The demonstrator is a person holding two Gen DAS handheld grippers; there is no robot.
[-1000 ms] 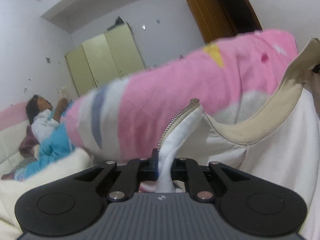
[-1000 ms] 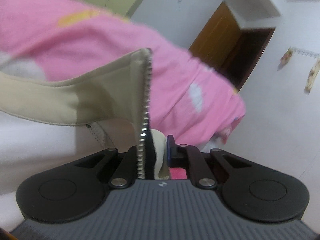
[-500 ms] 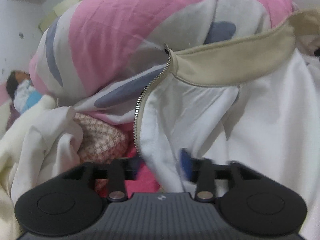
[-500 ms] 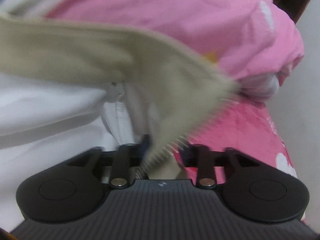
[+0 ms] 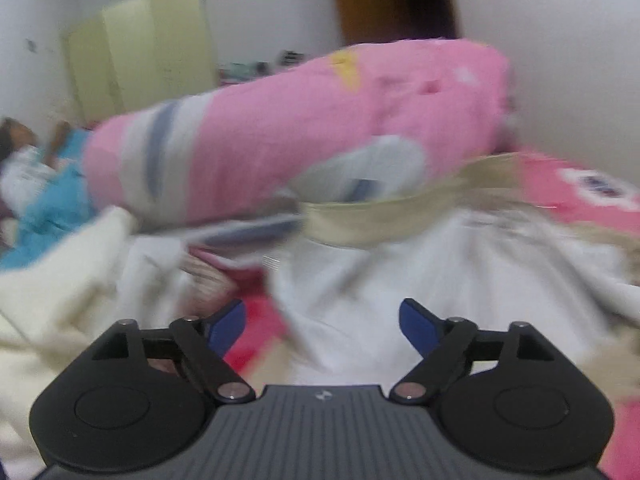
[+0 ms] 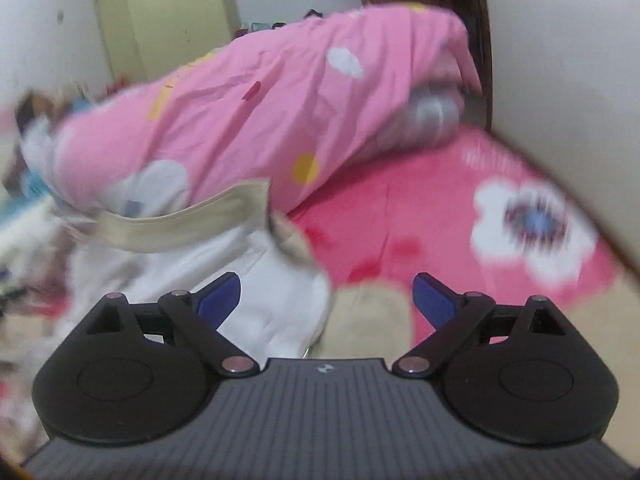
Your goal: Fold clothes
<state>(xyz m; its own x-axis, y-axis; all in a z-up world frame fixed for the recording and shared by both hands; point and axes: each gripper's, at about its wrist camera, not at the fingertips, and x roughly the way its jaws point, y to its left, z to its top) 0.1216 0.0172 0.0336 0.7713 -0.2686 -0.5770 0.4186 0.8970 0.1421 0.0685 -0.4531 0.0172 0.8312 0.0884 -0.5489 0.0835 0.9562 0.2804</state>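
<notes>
1. the left gripper has its two blue fingers far apart, and the jaws are opening. nothing is pinched; the white cloth just lies under the gap.
2. the right gripper has its blue fingers far apart too, and its jaws are also opening. soft cloth shows in the gap, but the pads do not press on it.
3. the white jacket lies spread on the bed, right in front of both grippers. in the right view it is low and to the left.
4. the jacket has a tan collar at its far end. the collar curves like a band and sits next to the big pink quilt. in the right view the collar lies at the foot of the quilt.
5. the pink quilt is rolled in a long fat heap behind the jacket. it has white, blue and yellow shapes on it.
6. the bed sheet is bright pink with a big white flower on the right side.
7. a cream cloth is bunched up at the left of the jacket.
8. a person lies far off at the left, with blue cloth beside them.
9. pale green wardrobes stand by the back wall, and a brown door is near them.
10. both pictures are blurry, so small things are hard to see.
</notes>
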